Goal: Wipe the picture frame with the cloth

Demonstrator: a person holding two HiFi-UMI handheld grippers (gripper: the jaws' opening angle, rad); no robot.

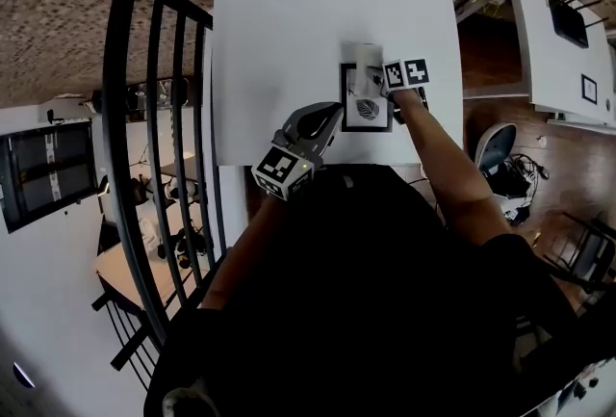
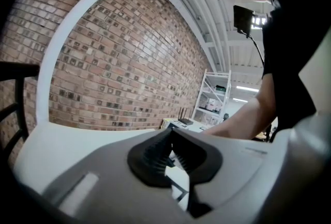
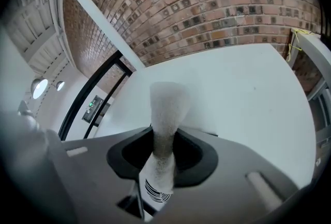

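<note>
Right tongs (image 3: 164, 154) pinching cloth (image 3: 168, 104); picture frame (image 1: 366, 109) beneath

picture frame (image 1: 369, 119): top edge partly under cloth (image 1: 367, 59) | left edge partly behind left gripper (image 1: 334, 117)

Mostly monochrome
Black picture frame (image 1: 367, 109) (striped leaf print inside), pale grey cloth (image 3: 164, 114), white table (image 1: 279, 49), red-brown brick wall (image 3: 207, 0).

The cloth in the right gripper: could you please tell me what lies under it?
Under the cloth lies the picture frame, flat on the white table. Its leaf print shows clear of the cloth; the frame's top part is covered.
</note>
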